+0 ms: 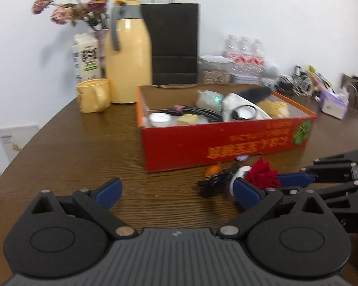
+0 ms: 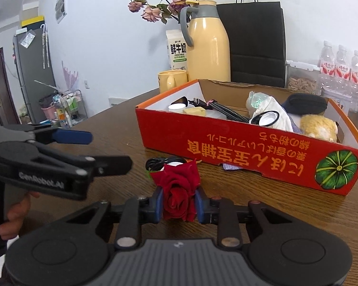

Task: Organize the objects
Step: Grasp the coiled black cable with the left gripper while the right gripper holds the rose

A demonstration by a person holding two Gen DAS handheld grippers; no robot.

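Observation:
My right gripper point(image 2: 177, 205) is shut on a red rose point(image 2: 179, 190), held just above the wooden table in front of the red cardboard box point(image 2: 250, 157). The rose also shows in the left wrist view point(image 1: 262, 174), between the right gripper's blue fingers point(image 1: 296, 178). My left gripper point(image 1: 176, 190) is open and empty, low over the table point(image 1: 83, 155) to the left of the rose. A black cable point(image 1: 214, 181), a white round thing point(image 1: 241, 170) and a small orange item point(image 1: 213, 168) lie on the table by the rose. The box point(image 1: 202, 143) holds cables, a white cloth, a dark pouch and other small items.
Behind the box stand a yellow thermos jug point(image 1: 128, 54), a yellow mug point(image 1: 93, 95), a milk carton point(image 1: 86, 54), a black paper bag point(image 1: 174, 43), a vase of dried roses point(image 1: 83, 4), water bottles point(image 1: 244, 52) and a nut jar point(image 1: 214, 70). A tissue pack point(image 1: 334, 102) lies far right.

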